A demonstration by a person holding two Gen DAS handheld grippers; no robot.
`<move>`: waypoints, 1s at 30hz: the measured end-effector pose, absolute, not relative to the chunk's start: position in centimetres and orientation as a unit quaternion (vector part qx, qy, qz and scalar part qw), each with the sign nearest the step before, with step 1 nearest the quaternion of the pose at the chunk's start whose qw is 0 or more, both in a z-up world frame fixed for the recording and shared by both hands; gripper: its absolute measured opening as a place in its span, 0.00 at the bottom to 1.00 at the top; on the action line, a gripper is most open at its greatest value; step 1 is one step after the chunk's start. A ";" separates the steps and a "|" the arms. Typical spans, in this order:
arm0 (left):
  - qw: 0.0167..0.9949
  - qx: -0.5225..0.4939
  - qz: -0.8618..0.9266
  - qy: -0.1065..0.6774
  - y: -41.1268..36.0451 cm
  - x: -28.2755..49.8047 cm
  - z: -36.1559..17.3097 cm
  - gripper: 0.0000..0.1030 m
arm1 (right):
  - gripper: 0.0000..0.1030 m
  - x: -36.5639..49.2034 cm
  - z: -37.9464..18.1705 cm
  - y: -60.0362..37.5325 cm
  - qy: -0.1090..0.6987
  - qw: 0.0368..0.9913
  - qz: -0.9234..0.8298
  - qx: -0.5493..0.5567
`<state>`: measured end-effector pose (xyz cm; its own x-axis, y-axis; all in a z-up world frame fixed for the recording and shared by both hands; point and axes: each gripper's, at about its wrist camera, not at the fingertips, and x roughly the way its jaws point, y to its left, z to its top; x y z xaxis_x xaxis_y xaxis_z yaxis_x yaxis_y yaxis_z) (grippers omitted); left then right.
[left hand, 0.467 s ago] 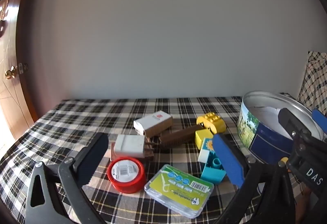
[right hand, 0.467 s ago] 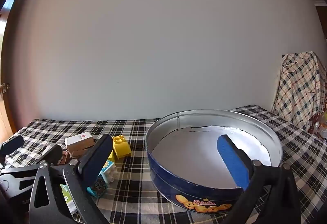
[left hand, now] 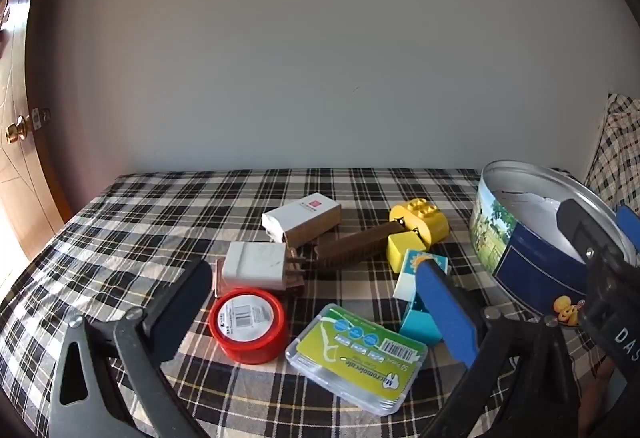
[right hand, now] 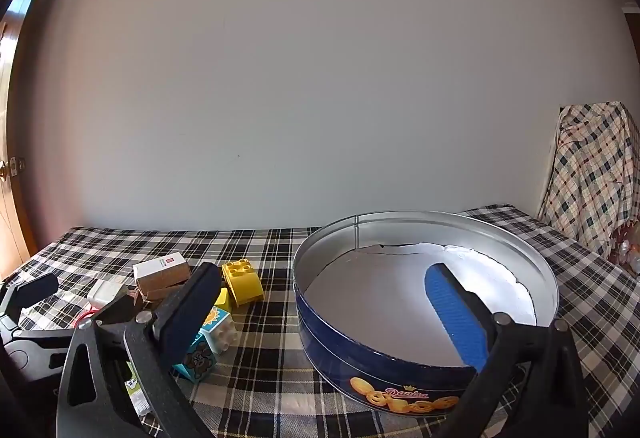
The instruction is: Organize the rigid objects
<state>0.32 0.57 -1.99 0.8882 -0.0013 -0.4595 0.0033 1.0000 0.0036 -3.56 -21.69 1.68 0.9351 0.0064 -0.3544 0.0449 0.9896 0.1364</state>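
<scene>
The left gripper (left hand: 320, 302) and right gripper (right hand: 332, 314) hover with jaws spread wide (nothing held), tilted slightly downward.

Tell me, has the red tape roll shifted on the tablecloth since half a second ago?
No. The red tape roll sits as before, just in front of the white charger and left of the green floss box.
</scene>
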 end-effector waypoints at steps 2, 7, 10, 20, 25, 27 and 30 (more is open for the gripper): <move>0.972 0.005 -0.001 0.234 0.5 0.2 -2.0 1.00 | 1.00 -3.5 1.8 -21.8 0.181 0.981 -0.009 0.072; 0.971 0.015 -0.005 0.237 0.5 0.3 -1.3 1.00 | 1.00 -3.4 2.0 -21.9 0.183 0.980 -0.008 0.072; 0.970 0.016 -0.006 0.244 0.8 0.7 -0.8 1.00 | 1.00 -3.5 2.0 -21.9 0.183 0.980 -0.008 0.072; 0.968 0.016 -0.005 0.250 1.0 0.7 -0.8 1.00 | 1.00 -3.5 2.1 -21.9 0.184 0.980 -0.008 0.072; 0.966 0.017 -0.003 0.257 1.0 1.0 -1.0 1.00 | 1.00 -3.5 2.1 -21.9 0.184 0.980 -0.007 0.072; 0.966 0.017 -0.003 0.260 0.9 1.1 -1.0 1.00 | 1.00 -3.6 2.1 -21.9 0.184 0.980 -0.007 0.071; 0.965 0.017 -0.003 0.260 1.0 1.2 -1.0 1.00 | 1.00 -3.5 2.1 -21.9 0.184 0.980 -0.007 0.071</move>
